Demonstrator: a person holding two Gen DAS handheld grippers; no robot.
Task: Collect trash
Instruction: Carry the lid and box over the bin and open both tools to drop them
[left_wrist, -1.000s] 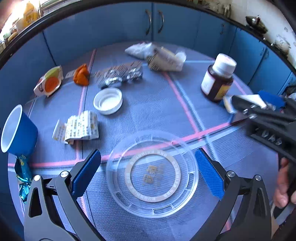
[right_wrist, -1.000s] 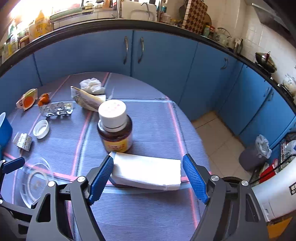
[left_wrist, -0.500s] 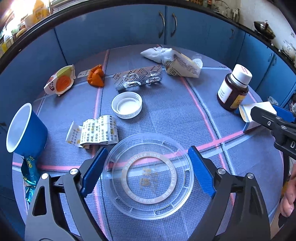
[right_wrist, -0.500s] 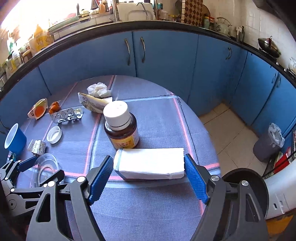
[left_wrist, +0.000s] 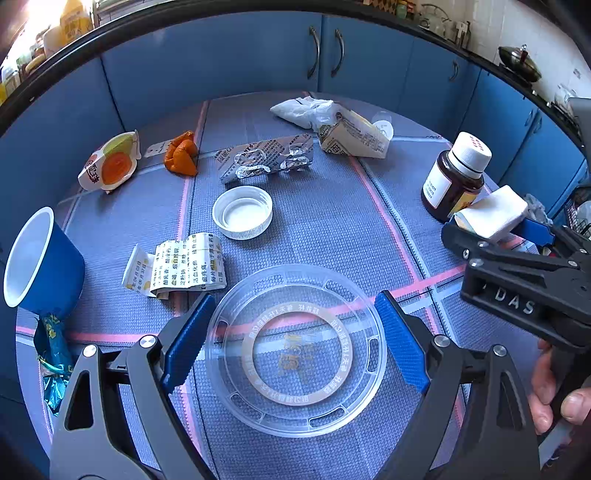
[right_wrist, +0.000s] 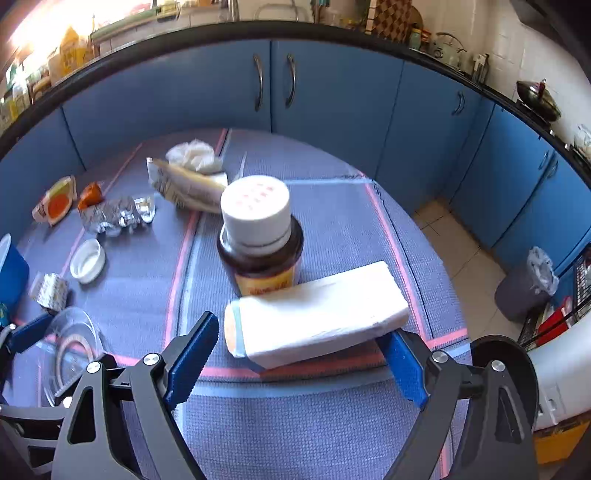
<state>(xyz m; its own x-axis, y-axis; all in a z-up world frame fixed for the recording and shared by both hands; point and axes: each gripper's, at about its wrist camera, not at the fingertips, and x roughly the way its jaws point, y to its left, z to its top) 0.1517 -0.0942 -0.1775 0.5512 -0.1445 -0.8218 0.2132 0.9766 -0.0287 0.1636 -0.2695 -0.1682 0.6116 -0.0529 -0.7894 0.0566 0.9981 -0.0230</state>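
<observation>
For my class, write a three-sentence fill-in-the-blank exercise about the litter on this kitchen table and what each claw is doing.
1. The left claw straddles a clear plastic ____.
2. The white box between the right claw's fingers lies in front of a brown ____ with a white cap.
3. The tipped paper cup is coloured ____.

Missing words: lid; bottle; blue

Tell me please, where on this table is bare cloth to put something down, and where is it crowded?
Bare cloth lies between the white cap and the brown bottle, and in front of the right gripper. The far edge is crowded: foil blister pack, crumpled wrapper, orange peel.
</observation>
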